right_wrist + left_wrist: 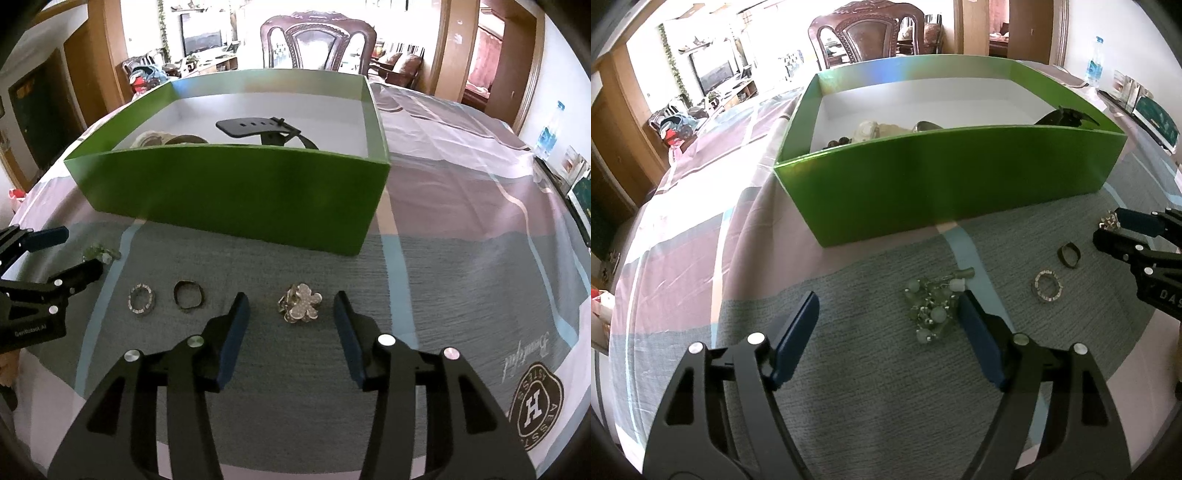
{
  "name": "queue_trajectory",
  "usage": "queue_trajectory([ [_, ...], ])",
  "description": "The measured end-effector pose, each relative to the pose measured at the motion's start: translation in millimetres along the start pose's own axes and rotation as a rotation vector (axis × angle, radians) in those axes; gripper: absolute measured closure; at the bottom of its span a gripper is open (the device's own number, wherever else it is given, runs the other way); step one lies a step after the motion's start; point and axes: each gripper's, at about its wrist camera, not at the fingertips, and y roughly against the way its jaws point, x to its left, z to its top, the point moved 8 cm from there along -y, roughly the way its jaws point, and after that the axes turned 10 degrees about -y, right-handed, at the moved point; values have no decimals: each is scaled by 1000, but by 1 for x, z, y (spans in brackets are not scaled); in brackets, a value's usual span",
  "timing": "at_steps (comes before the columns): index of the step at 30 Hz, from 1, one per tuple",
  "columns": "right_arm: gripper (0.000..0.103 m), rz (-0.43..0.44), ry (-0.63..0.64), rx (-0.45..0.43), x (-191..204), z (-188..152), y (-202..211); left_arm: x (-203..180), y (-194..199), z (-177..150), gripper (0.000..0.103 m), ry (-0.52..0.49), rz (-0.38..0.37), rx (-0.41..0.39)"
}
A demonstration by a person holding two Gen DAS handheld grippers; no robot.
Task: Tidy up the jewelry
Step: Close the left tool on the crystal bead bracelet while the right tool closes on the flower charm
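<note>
Both claws stand wide apart and hold nothing; the left gripper (888,306) hovers low over the grey cloth with the pale green bead cluster (932,308) lying just inside its right finger, off centre between the blue pads, while the right gripper (291,308) has the sparkly brooch (300,303) sitting fairly squarely in its gap; between the two pieces, on the same cloth, lie the studded ring (140,299) and the dark ring (188,296), near each other but apart; the green box (236,192) stands on the far side of all four, already holding a black watch strap (266,131) at its right and some pale and brown pieces at its near-left corner. The likeliest trouble, I judge, is on the left: closing from here would catch the bead cluster at one edge only, so the loose strands may splay, slip out or trail and snag on the box's near wall on the way over. The brooch looks flat and low, so pads closing above it may skate across and pinch the tablecloth (461,266) instead, dragging the cloth and shifting the rings. The two grippers work close together, and a sideways reach for either ring could knock one against the other; the rings, being thin, may also roll or flick away if clipped.
</note>
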Motion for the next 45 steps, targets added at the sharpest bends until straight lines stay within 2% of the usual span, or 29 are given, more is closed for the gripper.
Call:
queue_trajectory([
  [4, 56, -4, -19, -18, 1, 0, 0, 0, 0, 0, 27, 18, -2, 1],
  [6, 62, -2, -23, -27, 3, 1, -1, 1, 0, 0, 29, 26, -6, 0],
  [12, 62, -2, -30, -31, 4, 3, -2, 3, -1, -1, 35, 53, -7, -6],
  [26, 62, 41, 30, -21, 13, -1, -3, 1, 1, 0, 34, 39, 23, -14],
  [30, 62, 45, 34, -21, 12, 0, -4, 1, 1, 0, 30, 39, 32, -12],
  [32, 60, 45, 37, -21, 13, 0, -4, 1, 1, 0, 30, 41, 30, -12],
  [35, 52, 44, 42, -18, 13, 0, -6, 2, 1, 0, 28, 44, 32, -11],
  [45, 52, 43, 29, -19, 13, 3, -8, 3, 0, 0, 26, 48, 31, -9],
])
